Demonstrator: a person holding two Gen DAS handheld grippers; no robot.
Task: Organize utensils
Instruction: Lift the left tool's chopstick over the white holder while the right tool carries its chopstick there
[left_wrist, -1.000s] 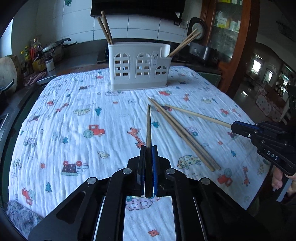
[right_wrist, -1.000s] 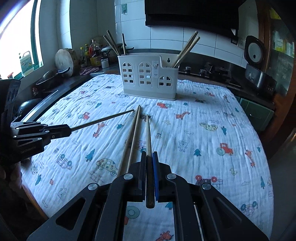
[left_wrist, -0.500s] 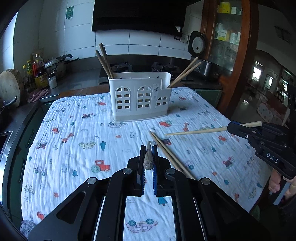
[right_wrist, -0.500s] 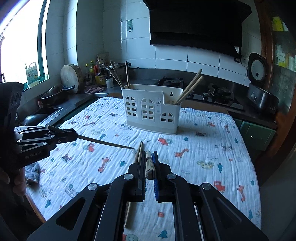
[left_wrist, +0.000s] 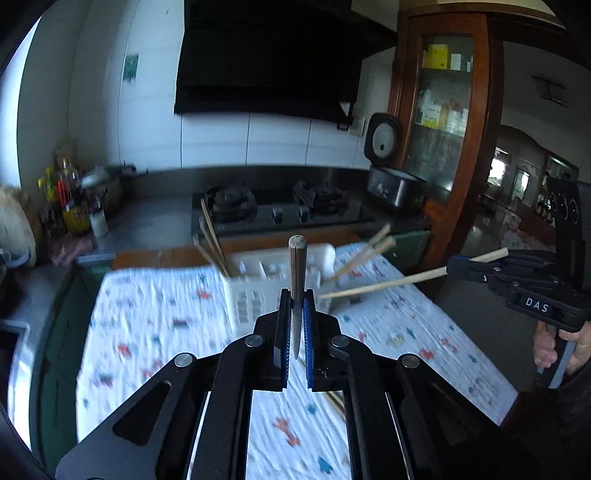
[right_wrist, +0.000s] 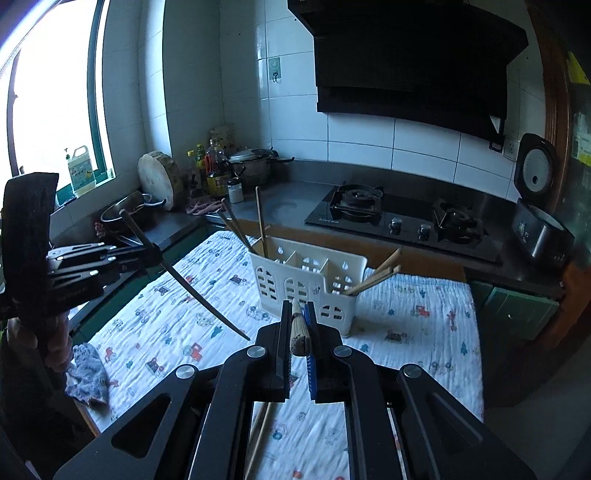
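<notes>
- At the centre of the left wrist view, the left gripper (left_wrist: 294, 314) pinches a dark chopstick (left_wrist: 297, 273) between its two blue-padded fingers (left_wrist: 283, 332); the stick stands almost upright in the frame, its blunt end on top.
- Behind it, in the middle of that frame, the white utensil holder (left_wrist: 258, 291) stands on the printed tablecloth (left_wrist: 155, 317). This part is blurred.
- Chopsticks lean out of the holder on both sides: one group at its left end (left_wrist: 210, 236) and a pair at its right end (left_wrist: 369, 247).
- At the right edge of the left wrist view, the right gripper (left_wrist: 452, 271) is closed on a pale chopstick (left_wrist: 384, 286), which lies almost level in the air and points left toward the holder.
- At the lower centre of the right wrist view, the same pale chopstick (right_wrist: 300, 334) sits between the right gripper's fingers, seen from its thick end.
- Two more chopsticks (right_wrist: 258, 439) lie on the cloth under the right gripper, at the bottom of that frame.
- On the left side of the right wrist view, the left gripper (right_wrist: 155, 254) holds the dark chopstick (right_wrist: 192, 291) slanted down to the right, its tip above the cloth and left of the holder (right_wrist: 306, 284).
- The holder has several compartments; the middle ones look empty of sticks from here.
- Along the upper part of both frames there is a gas stove (right_wrist: 402, 214), and a rice cooker (right_wrist: 539, 206) stands with its lid up at the right.
- A crumpled grey cloth (right_wrist: 88, 373) lies at the left edge of the table.
</notes>
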